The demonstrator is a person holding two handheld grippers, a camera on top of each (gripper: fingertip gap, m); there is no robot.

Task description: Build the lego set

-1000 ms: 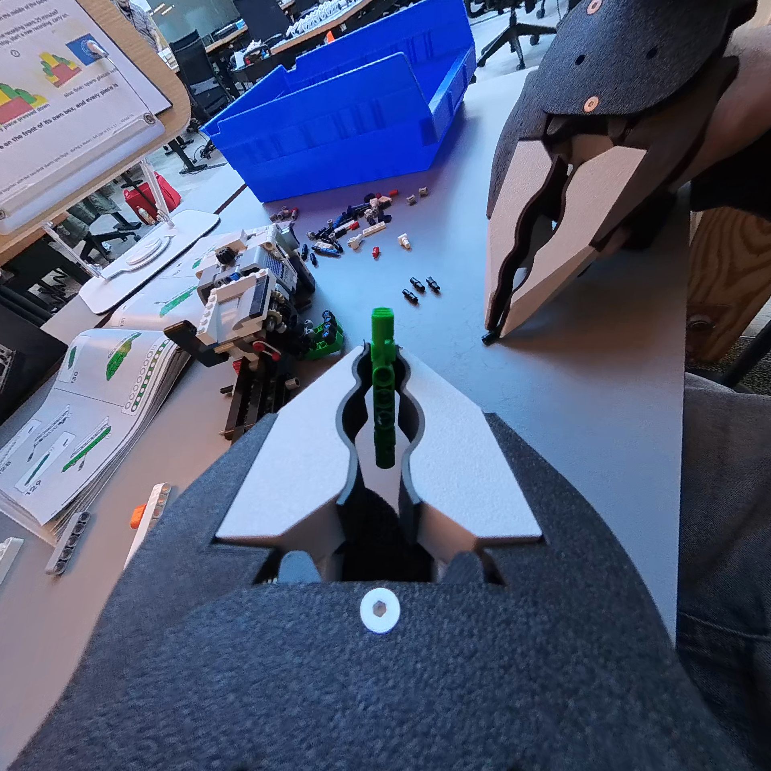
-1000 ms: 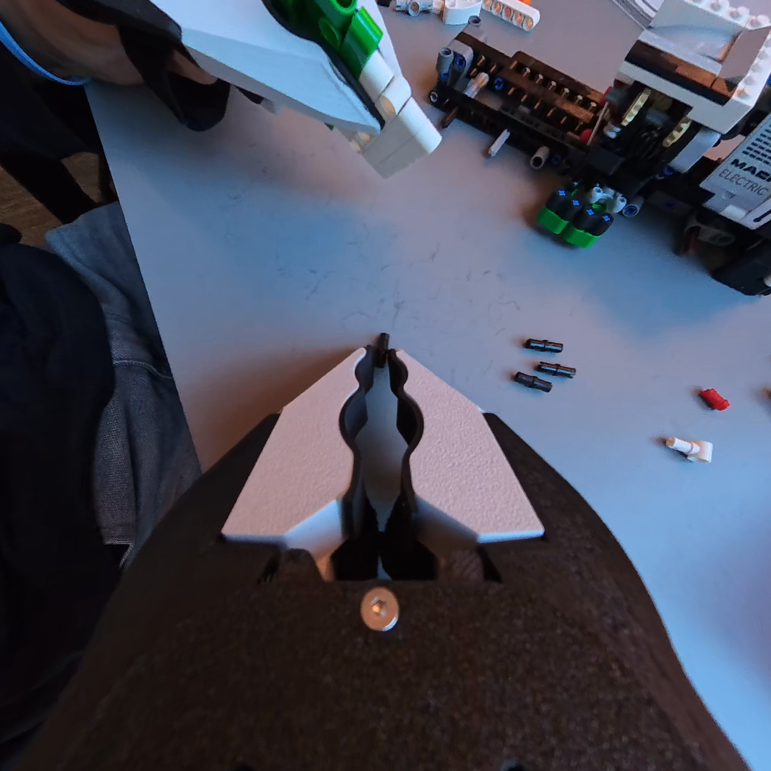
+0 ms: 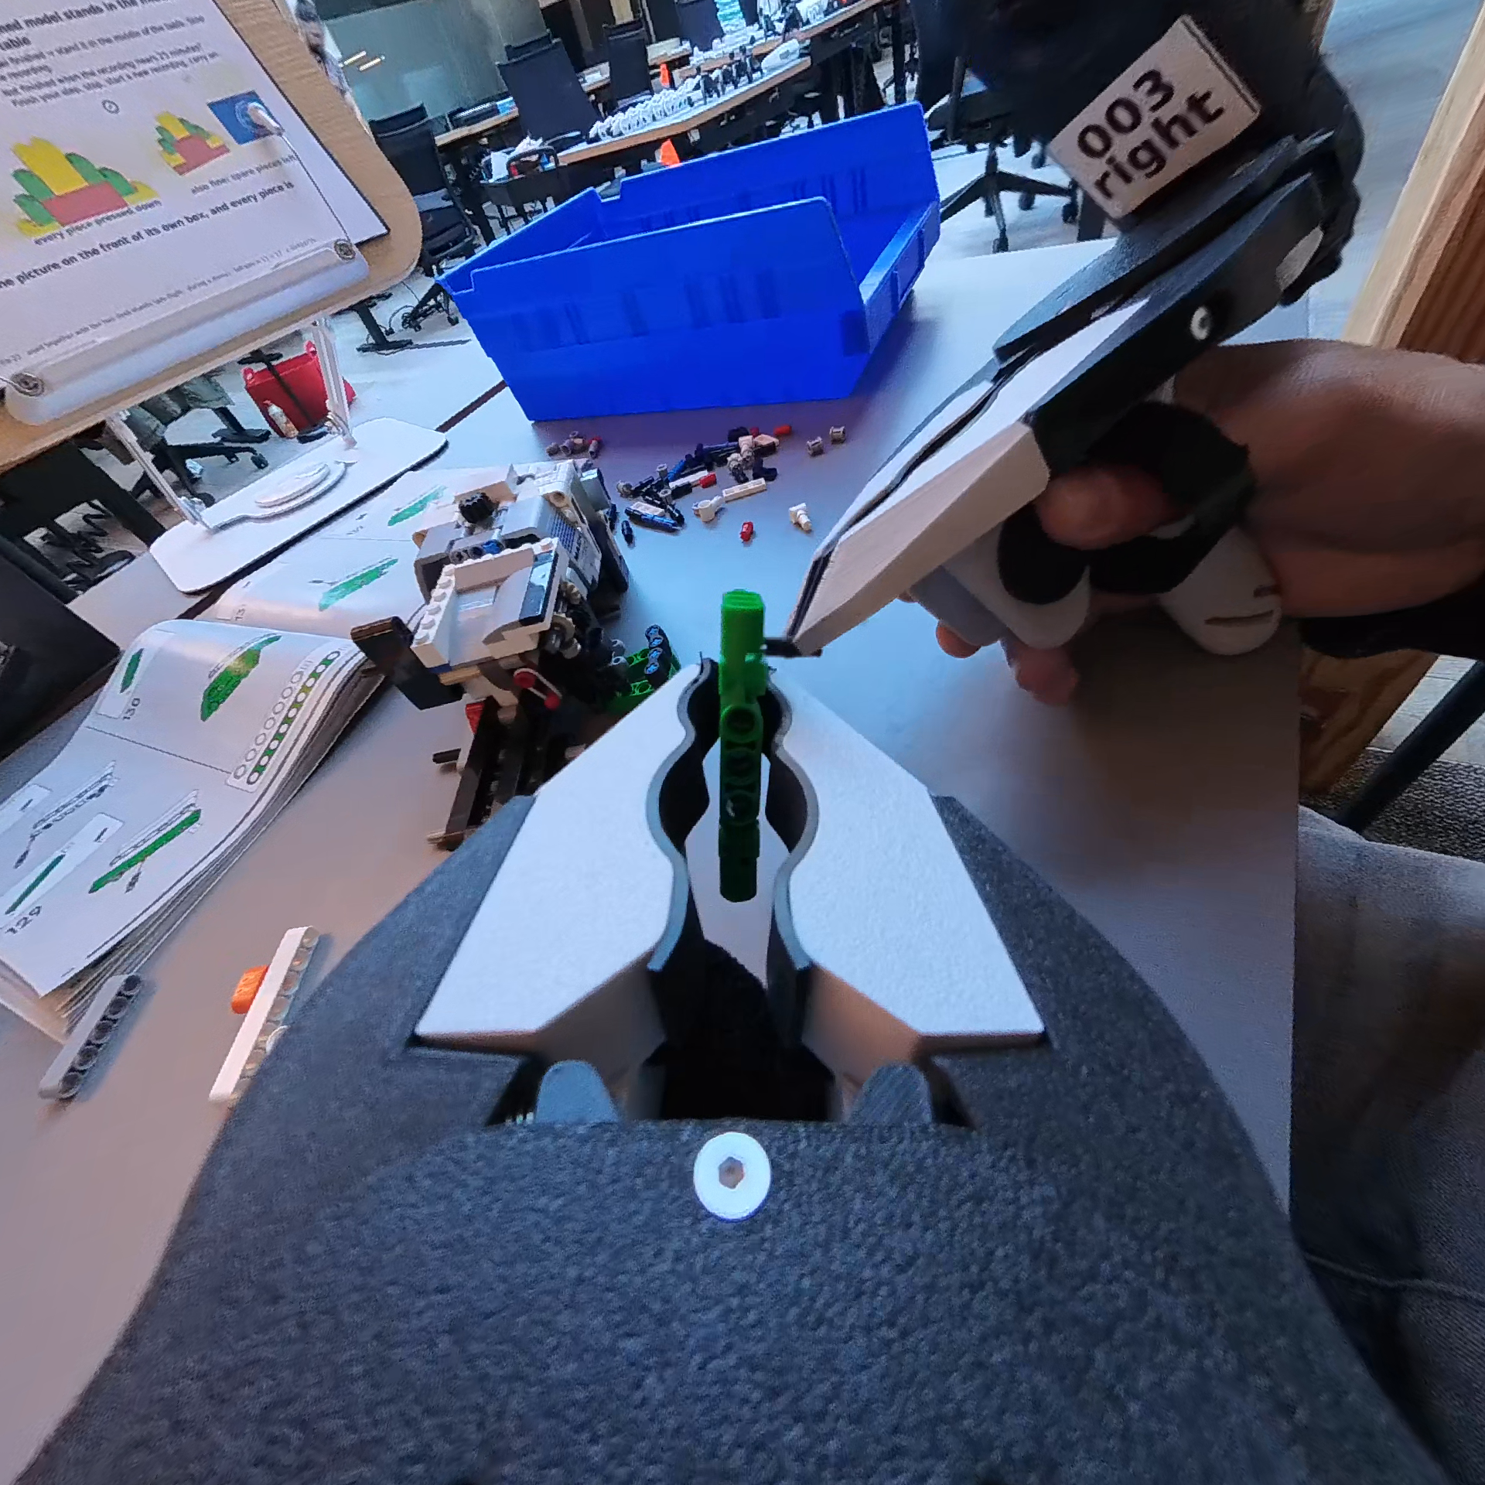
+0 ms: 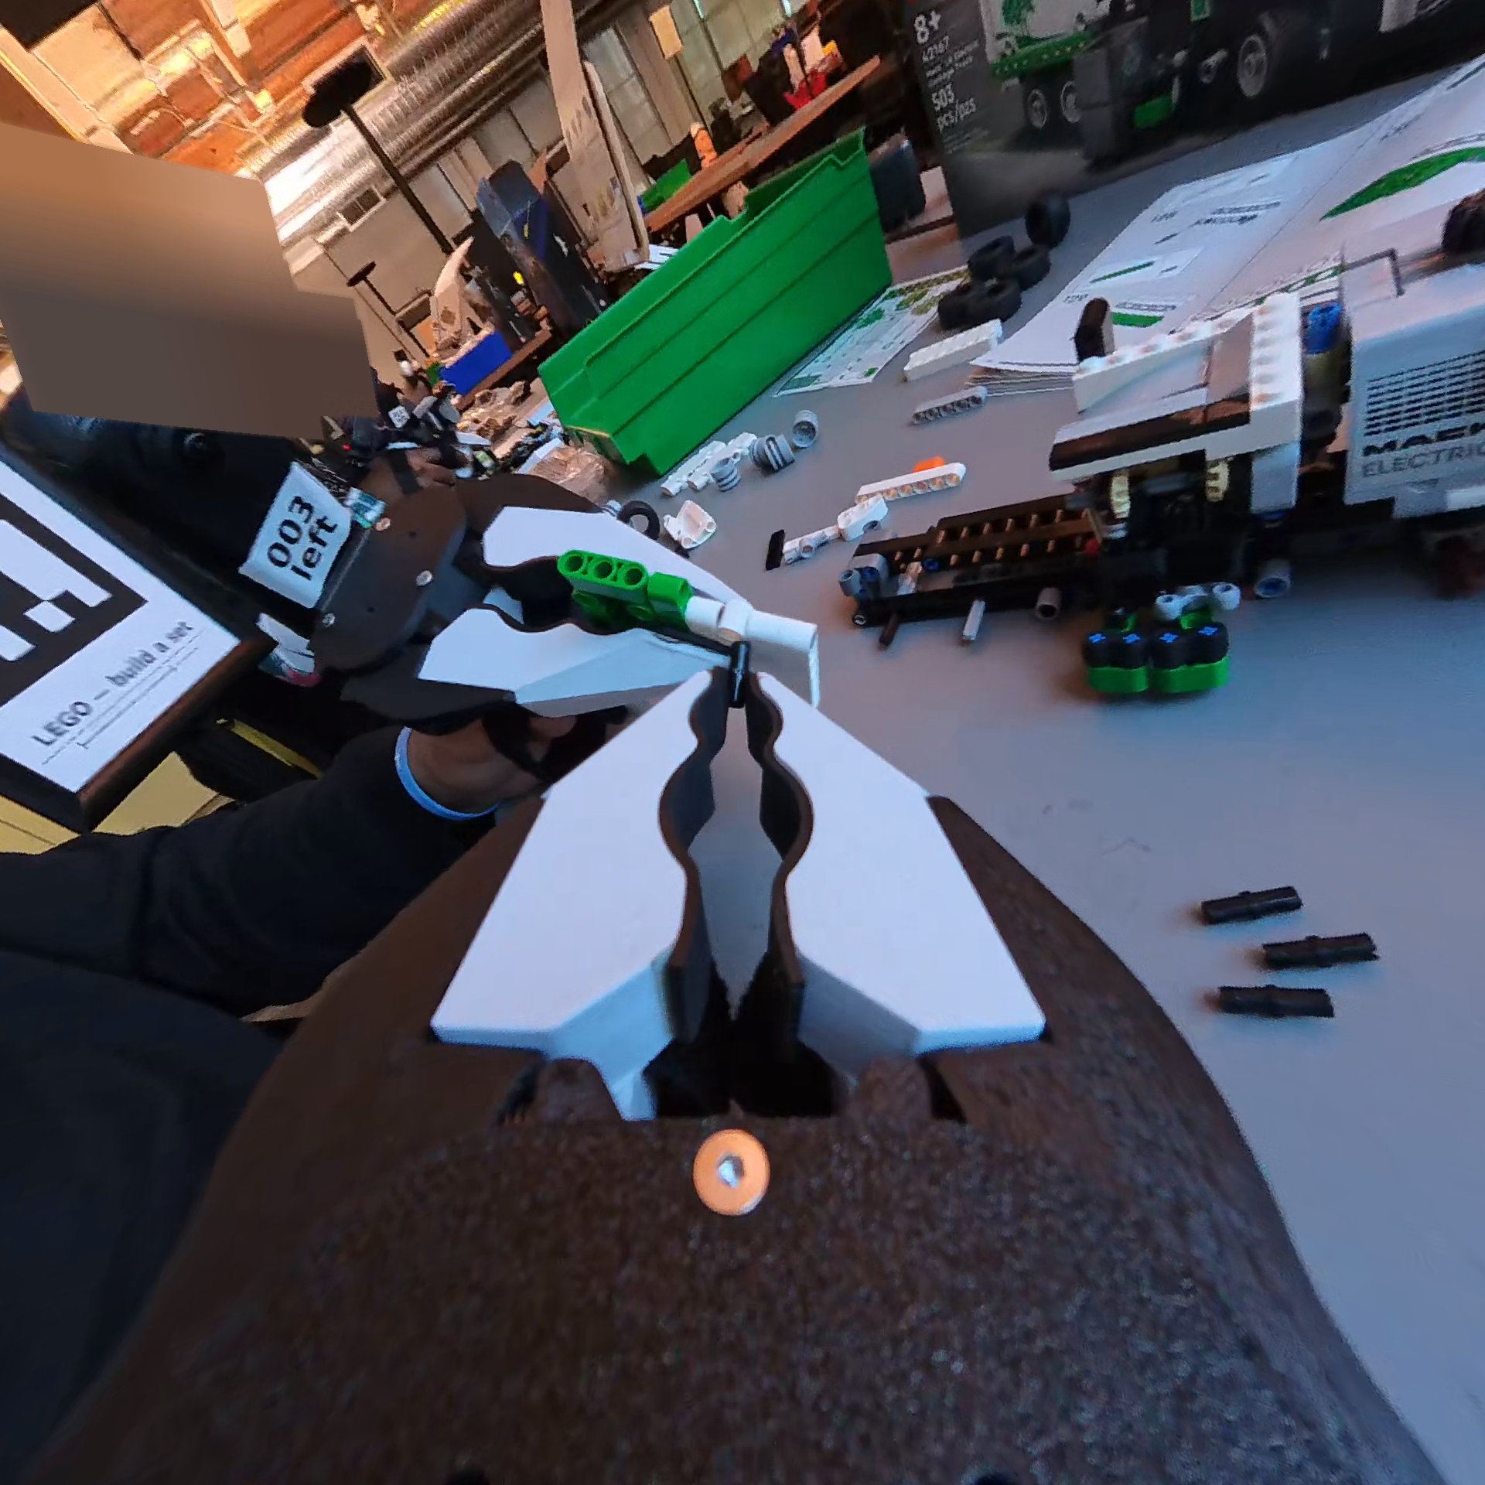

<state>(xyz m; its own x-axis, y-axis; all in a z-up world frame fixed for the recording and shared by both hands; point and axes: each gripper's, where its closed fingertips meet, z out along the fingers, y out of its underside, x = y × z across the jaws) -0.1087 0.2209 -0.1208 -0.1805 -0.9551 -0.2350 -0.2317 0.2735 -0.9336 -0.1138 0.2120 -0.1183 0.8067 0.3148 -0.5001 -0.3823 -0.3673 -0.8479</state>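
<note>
Truck model blocks left; table right open

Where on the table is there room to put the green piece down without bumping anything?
Bare grey table lies between the three black pins and the half-built truck, running toward the near edge. It is crowded by the blue bin, where small loose parts are scattered, and around the open booklet beside the truck.

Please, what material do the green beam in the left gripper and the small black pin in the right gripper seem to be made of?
Green beam: probably hard moulded plastic, smooth and slightly glossy; its round holes have crisp edges and catch highlights.
Black pin: probably the same kind of plastic, with a duller look; it is too small to judge its finish well.
</note>
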